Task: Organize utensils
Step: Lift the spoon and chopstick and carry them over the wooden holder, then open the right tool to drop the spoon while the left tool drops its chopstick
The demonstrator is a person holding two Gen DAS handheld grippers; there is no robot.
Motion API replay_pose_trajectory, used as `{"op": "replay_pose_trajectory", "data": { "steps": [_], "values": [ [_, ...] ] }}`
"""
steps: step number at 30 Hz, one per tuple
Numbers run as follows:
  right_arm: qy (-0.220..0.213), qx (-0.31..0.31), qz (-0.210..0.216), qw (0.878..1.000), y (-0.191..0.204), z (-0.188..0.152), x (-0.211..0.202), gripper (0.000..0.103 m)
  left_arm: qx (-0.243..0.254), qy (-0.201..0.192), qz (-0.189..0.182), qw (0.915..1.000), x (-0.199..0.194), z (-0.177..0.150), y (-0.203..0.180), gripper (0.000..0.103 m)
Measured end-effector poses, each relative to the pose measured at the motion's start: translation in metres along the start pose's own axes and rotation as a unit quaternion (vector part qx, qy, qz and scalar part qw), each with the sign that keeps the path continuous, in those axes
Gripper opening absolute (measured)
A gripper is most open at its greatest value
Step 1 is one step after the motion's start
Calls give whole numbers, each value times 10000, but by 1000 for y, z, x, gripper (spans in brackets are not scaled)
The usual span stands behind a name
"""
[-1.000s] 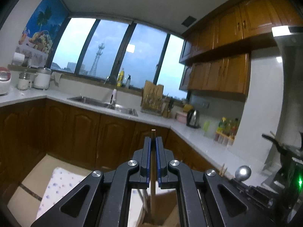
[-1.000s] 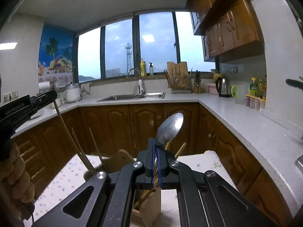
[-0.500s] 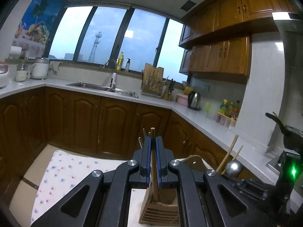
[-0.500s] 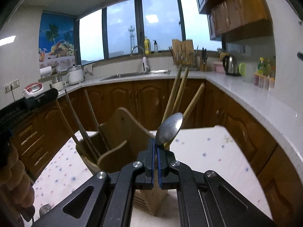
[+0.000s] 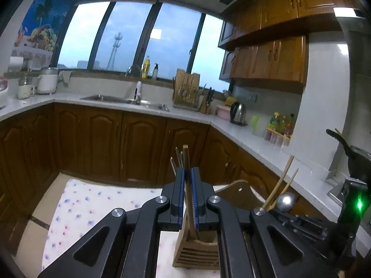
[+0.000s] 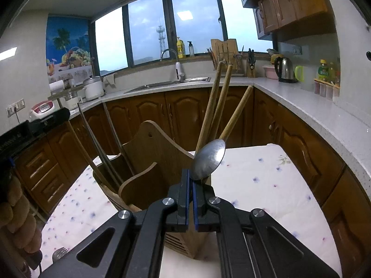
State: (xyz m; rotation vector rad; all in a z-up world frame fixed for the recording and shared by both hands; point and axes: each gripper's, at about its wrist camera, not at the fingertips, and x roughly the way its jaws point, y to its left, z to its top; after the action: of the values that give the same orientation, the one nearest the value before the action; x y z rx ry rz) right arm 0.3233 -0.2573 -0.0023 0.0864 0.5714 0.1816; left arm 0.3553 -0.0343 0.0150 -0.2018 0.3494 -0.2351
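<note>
Wooden holder (image 6: pixel 148 162) on the flowered cloth (image 6: pixel 266 178) is already carrying several chopsticks (image 6: pixel 214 106) in its compartments, so the sorting is looking well along. The left gripper (image 5: pixel 187 197) is pinching a chopstick (image 5: pixel 186 162) whose lower end is reaching into the holder, while the right gripper (image 6: pixel 190 199) is clamping a spoon (image 6: pixel 209 159), bowl up, beside the chopsticks and not yet dropped in. Something forklike (image 6: pixel 59 253) is possibly lying at the cloth's edge, cut off and blurred.
</note>
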Motion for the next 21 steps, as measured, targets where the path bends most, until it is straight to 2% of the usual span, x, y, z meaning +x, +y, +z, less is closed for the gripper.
{"op": "replay_pose_trajectory", "data": {
  "steps": [5,13,15,17,21],
  "values": [
    [18,-14,0,10000,1,-1,0,7,-66,172,17,9998,4,8,1,4],
    [60,-121,-93,9999,3,-4,-1,7,-47,219,19,9997,4,16,-2,4],
    [120,-121,-160,9997,2,-4,1,13,-49,229,27,9997,3,16,-1,4],
    [141,-79,-174,9997,0,-6,1,25,-53,239,33,9997,2,14,-1,4],
    [158,-46,-178,9997,-1,-8,-2,29,-69,257,41,9996,1,13,-3,4]
  ]
}}
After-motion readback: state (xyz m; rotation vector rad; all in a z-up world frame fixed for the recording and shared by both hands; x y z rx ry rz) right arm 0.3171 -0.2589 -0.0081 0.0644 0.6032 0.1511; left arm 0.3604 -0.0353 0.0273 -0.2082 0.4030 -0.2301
